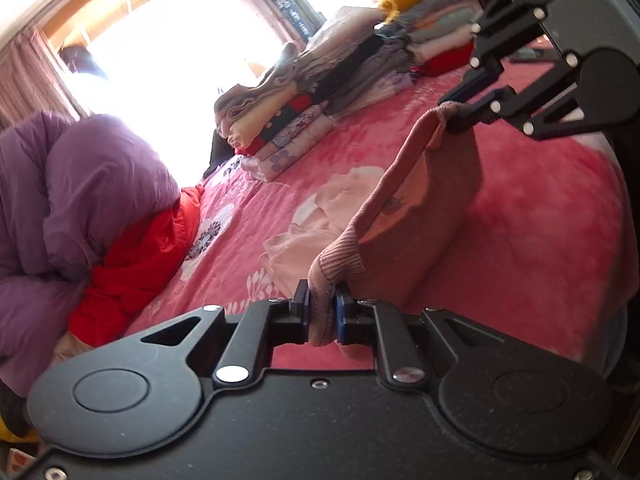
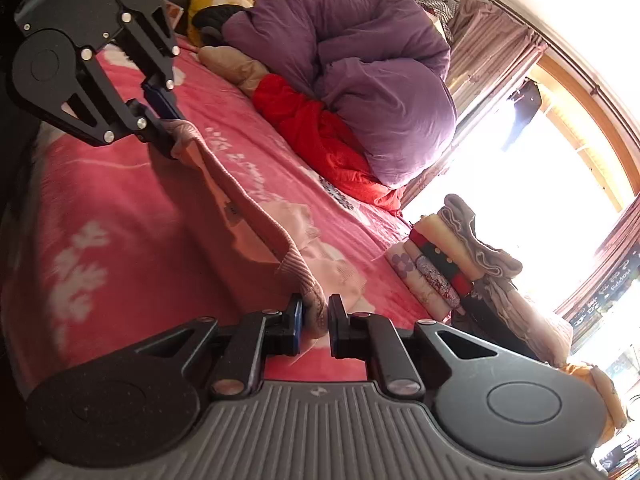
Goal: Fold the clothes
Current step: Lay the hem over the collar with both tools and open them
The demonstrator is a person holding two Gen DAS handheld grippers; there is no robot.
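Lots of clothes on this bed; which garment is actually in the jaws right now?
The dusty-pink ribbed-hem garment, stretched between left gripper and right gripper. The stacked clothes lie folded by the window, ungripped.

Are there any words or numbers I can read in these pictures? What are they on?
None can be read for sure.
Small tag on the pink sweater: too small and blurred to read.
White marks on the pink bedspread beside the sweater: look like writing, but too blurred to read.
Dark sign by the window: has white writing, too small and tilted to make out.
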